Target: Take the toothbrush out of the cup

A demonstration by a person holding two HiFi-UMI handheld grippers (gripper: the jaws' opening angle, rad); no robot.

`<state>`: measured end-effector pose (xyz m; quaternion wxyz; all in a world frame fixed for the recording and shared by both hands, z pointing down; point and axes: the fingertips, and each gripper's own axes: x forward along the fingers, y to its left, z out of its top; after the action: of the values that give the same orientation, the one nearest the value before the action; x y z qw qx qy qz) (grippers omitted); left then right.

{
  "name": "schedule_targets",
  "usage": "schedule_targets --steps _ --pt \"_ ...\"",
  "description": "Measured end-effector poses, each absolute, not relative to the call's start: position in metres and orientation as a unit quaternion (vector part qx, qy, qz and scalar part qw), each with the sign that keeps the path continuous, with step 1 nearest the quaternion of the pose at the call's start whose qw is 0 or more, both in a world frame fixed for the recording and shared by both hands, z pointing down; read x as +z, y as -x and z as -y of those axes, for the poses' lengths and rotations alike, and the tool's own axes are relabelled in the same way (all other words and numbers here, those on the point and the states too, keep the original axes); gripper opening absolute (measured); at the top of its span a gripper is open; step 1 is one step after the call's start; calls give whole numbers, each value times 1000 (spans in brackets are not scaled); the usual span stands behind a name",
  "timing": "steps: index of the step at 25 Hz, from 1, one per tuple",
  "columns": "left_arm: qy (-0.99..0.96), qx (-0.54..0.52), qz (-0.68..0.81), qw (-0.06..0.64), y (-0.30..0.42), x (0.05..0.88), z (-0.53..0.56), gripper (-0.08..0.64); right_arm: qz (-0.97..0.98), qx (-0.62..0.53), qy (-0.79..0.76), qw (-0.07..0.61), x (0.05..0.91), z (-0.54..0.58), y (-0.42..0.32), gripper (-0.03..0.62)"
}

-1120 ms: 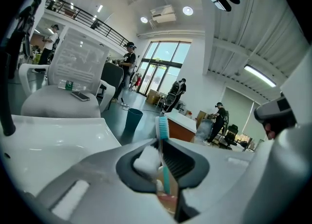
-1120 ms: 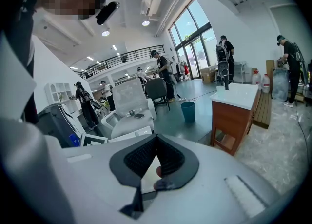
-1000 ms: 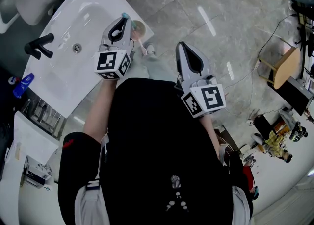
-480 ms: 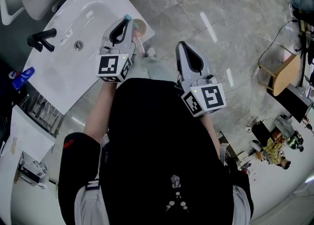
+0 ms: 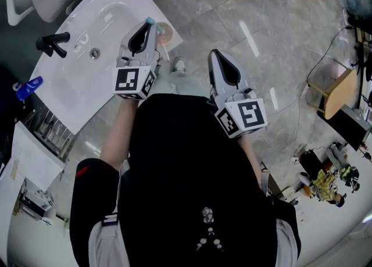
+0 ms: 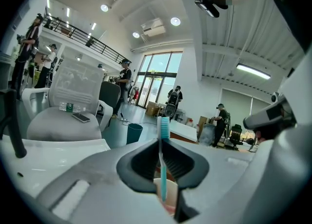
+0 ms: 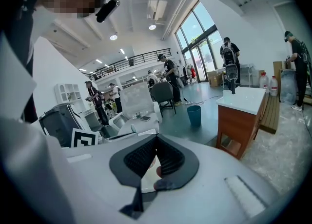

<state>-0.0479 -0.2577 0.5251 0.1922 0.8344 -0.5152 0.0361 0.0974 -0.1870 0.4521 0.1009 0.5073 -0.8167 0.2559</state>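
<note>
My left gripper [image 5: 147, 25] is over the right corner of the white sink counter [image 5: 75, 94], shut on a teal toothbrush [image 5: 150, 21]. In the left gripper view the toothbrush [image 6: 163, 135] stands upright between the jaws with its bristle head above the tips. Its lower end overlaps the pale pink cup [image 6: 169, 194] just beyond the jaws. That cup [image 5: 165, 32] sits at the counter's corner, right beside the left gripper's tip. My right gripper [image 5: 214, 54] hangs over the floor to the right, shut and empty, and the right gripper view shows the same for my right gripper [image 7: 155, 141].
A black faucet [image 5: 51, 45] and a drain [image 5: 94, 53] lie in the basin left of the left gripper. A blue bottle [image 5: 28, 87] stands at the counter's left edge. A shoe [image 5: 178, 63] and tiled floor lie between the grippers. An office chair [image 6: 68, 106] stands beyond the sink.
The left gripper has held its place at the counter corner, still shut on the toothbrush. The right gripper has not moved. Only the head view has shifted slightly.
</note>
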Motion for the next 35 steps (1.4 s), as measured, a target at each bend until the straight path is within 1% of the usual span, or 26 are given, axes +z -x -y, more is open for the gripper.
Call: schedule_targets --steps 10,21,35 --pt "-825 21 539 170 58 498 245 26 830 244 -495 82 442 182 -97 2" --pt "-810 -13 571 133 72 452 230 26 856 221 -464 61 423 180 -84 2" --pt "-773 -22 628 87 98 416 158 26 895 192 -400 41 402 158 -66 2"
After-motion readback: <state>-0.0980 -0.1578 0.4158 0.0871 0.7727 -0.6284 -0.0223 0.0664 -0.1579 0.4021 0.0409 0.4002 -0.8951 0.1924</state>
